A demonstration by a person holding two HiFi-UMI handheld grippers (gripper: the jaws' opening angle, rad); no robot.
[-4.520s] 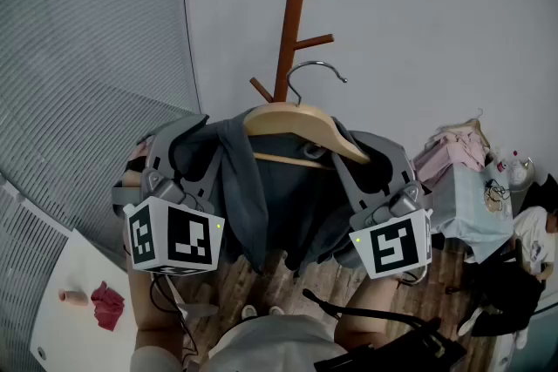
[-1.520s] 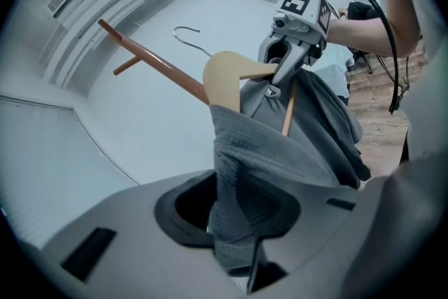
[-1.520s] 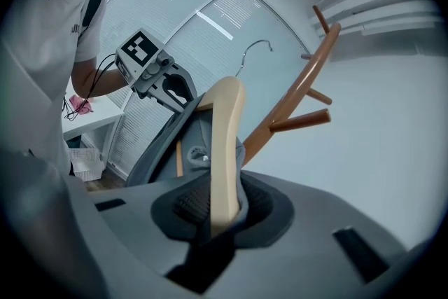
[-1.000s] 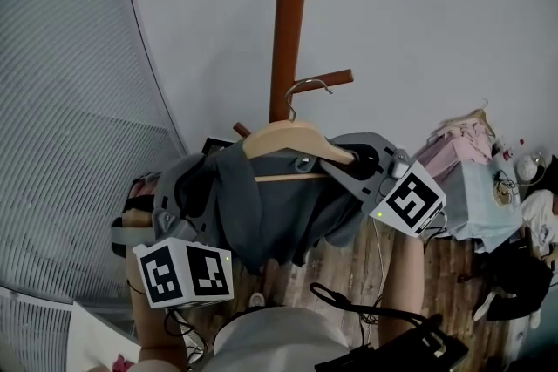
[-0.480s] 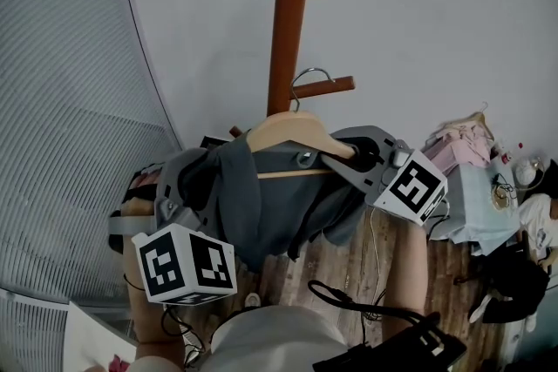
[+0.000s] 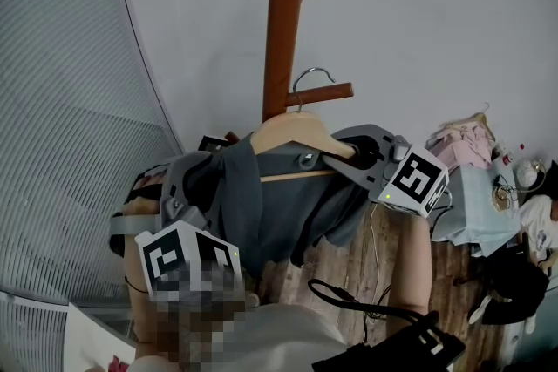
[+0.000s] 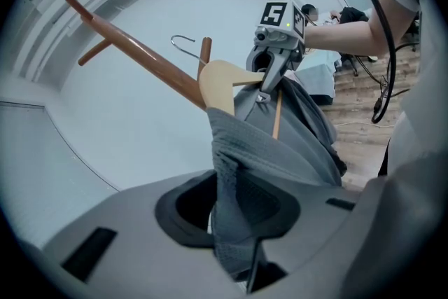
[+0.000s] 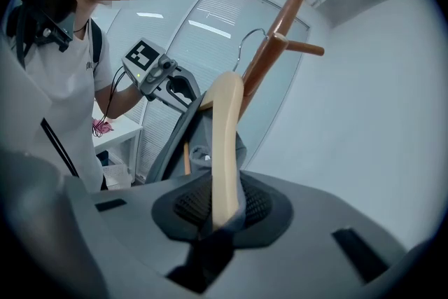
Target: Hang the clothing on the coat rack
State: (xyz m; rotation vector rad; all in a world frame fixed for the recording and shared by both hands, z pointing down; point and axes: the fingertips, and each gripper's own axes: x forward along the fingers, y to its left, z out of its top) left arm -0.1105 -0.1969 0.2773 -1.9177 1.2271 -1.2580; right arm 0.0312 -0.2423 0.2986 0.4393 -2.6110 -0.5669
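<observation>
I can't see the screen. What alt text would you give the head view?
A person's two hand-held grippers hold a wooden hanger draped with a grey garment up at a brown coat rack. The left hand-held gripper clamps the cloth, the right hand-held gripper the hanger's end. The hanger's metal hook arches over a side peg.

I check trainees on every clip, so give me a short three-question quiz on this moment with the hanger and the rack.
1. True or false: the right gripper is shut on the wooden hanger.
2. What sits between the jaws of the left gripper? A) the grey garment B) a shoe C) nothing
3. Fill in: the hanger's metal hook is close to a peg of the brown ___.
Key: 1 true; 2 A; 3 coat rack.
</observation>
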